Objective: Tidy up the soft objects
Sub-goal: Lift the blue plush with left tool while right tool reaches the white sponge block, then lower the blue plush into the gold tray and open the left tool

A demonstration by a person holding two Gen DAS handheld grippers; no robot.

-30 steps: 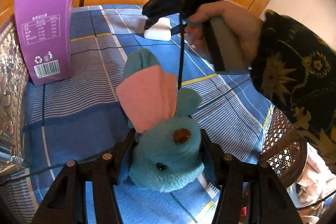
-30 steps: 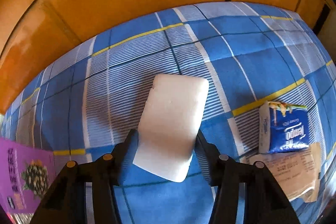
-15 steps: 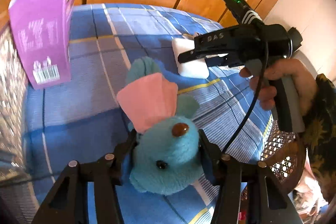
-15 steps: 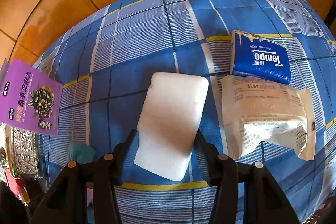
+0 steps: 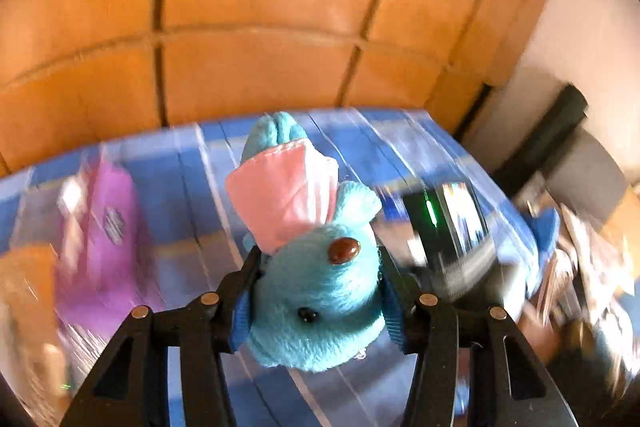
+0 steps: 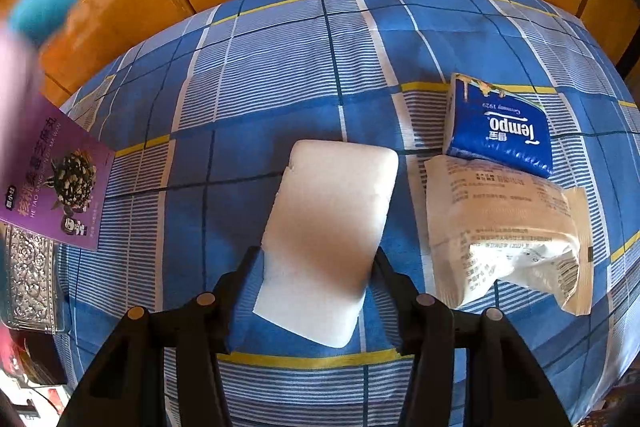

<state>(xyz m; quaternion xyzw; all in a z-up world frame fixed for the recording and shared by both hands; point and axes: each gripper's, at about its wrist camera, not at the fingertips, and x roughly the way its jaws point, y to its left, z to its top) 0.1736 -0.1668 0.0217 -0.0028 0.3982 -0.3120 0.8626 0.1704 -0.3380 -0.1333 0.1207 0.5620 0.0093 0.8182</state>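
My left tool (image 5: pixel 318 291) is clamped on the head of a teal plush toy (image 5: pixel 316 291), pads pressed into the fur either side, the toy's pink skirt and feet pointing away from me; the toy hangs clear above the blue checked worktop (image 6: pixel 280 39), and the blurred view tells me that hand is in motion. My right tool (image 6: pixel 316 267) holds a white foam block (image 6: pixel 328 227) about half-open, gripping its near end, low over the cloth just beside a cream packet (image 6: pixel 500 227) and a blue tissue pack (image 6: pixel 500 131), which touch each other.

I judge both soft items are mid-carry toward that group. Next, I'd want to set the block down flat alongside the cream packet without nudging it, then release. The plush needs a free spot nearby; it's squashy, so I'd lower it fully before I let go.
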